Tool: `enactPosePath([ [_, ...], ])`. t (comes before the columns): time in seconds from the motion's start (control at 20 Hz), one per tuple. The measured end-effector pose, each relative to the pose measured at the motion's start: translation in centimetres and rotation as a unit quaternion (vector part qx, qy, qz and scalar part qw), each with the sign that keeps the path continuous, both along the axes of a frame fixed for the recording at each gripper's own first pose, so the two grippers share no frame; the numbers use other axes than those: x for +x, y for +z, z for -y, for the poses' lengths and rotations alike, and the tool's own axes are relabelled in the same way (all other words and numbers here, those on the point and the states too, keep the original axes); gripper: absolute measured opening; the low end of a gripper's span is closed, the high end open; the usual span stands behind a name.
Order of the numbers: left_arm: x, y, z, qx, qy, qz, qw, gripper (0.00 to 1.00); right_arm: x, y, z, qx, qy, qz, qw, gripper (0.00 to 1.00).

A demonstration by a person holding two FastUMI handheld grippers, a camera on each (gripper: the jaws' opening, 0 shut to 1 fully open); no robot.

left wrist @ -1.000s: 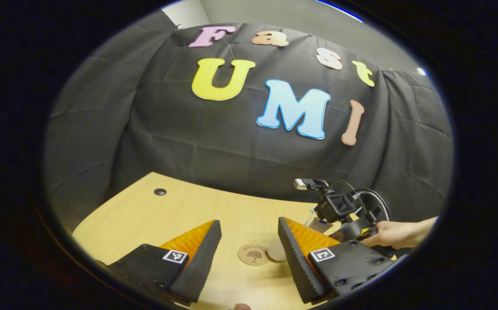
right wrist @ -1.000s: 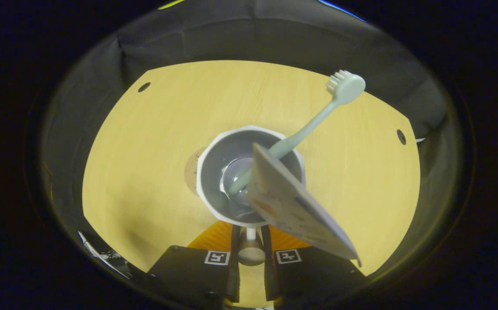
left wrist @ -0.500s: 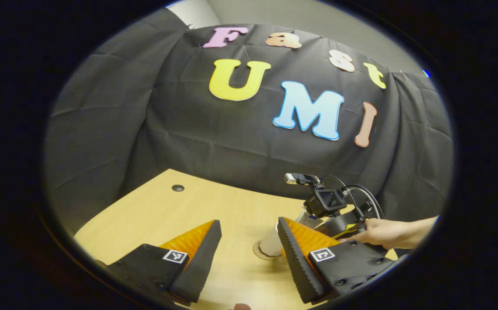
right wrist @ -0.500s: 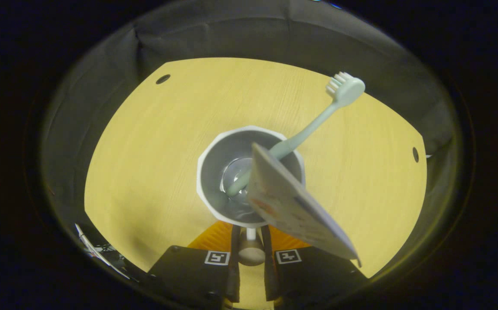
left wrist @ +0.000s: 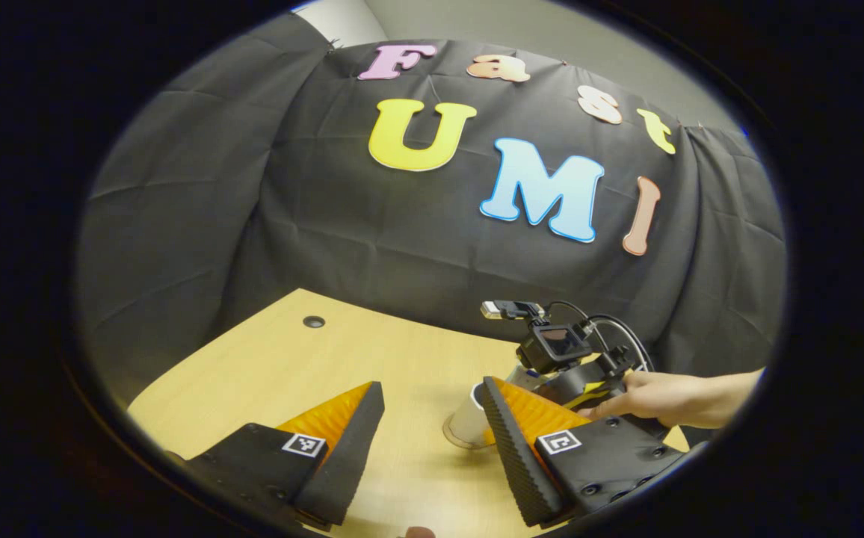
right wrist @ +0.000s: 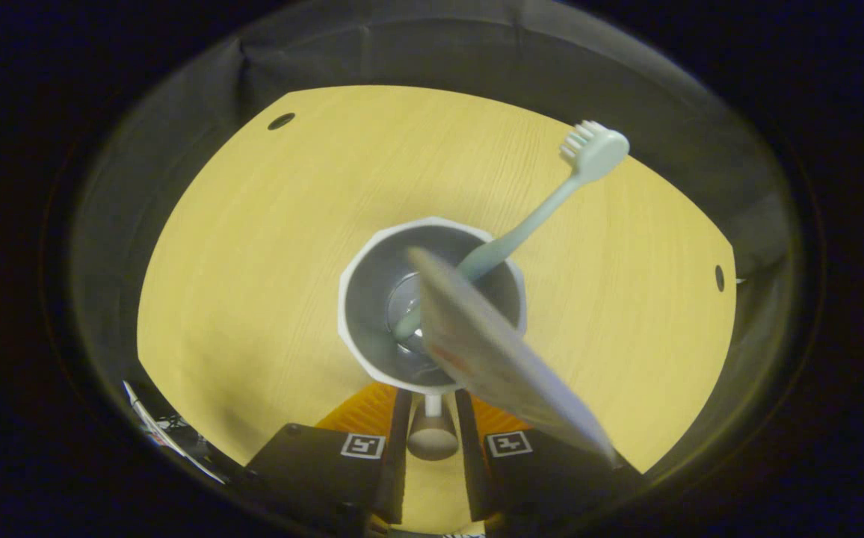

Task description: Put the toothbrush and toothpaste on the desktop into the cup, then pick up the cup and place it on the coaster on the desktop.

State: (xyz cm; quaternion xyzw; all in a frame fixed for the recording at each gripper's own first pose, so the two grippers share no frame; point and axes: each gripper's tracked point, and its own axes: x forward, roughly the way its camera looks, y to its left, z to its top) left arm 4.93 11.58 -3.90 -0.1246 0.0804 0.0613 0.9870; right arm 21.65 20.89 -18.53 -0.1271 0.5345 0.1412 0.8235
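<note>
A white cup [right wrist: 372, 329] seen from above holds a pale green toothbrush [right wrist: 529, 224] leaning to the upper right and a flat toothpaste tube [right wrist: 499, 351] leaning toward me. My right gripper [right wrist: 432, 409] is shut on the cup's handle [right wrist: 430, 437]. In the left gripper view the same cup [left wrist: 469, 422] stands on the round coaster [left wrist: 452, 439], of which a thin edge shows. A hand [left wrist: 664, 400] holds the right gripper [left wrist: 574, 373] just behind the cup. My left gripper [left wrist: 432, 388] hangs open above the desk, near the cup, with nothing between its fingers.
The light wooden desk [right wrist: 252, 246] has small cable holes [right wrist: 281, 120] near its far corners. Black cloth closes off the back and sides. Cables [right wrist: 155, 430] hang at the desk's near left edge.
The cup, held by my right gripper, moved from beside the coaster onto it. The toothpaste tube tipped a little inside the cup. My left gripper stayed open.
</note>
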Motion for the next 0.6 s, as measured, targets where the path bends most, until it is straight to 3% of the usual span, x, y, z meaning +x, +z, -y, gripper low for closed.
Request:
enactPosePath([
  [0.2, 0.2, 0.0, 0.4, 0.002, -0.004, 0.0, 1.0, 0.88, -2.2, 1.9, 1.0, -0.009, 0.005, 0.009, 1.0, 0.36],
  [0.4, 0.8, 0.1, 1.3, 0.004, -0.013, 0.001, 1.0, 0.88, -3.3, 4.2, 1.8, 0.012, 0.004, 0.042, 0.999, 0.65],
  [0.45, 1.1, 0.2, 1.7, 0.005, -0.016, 0.003, 1.0, 0.88, -3.5, 5.0, 2.1, 0.016, 0.004, 0.055, 0.998, 0.82],
  [0.6, 1.8, 0.7, 2.7, 0.014, -0.024, 0.009, 1.0, 0.88, -4.3, 7.3, 3.0, 0.036, -0.001, 0.094, 0.995, 0.87],
])
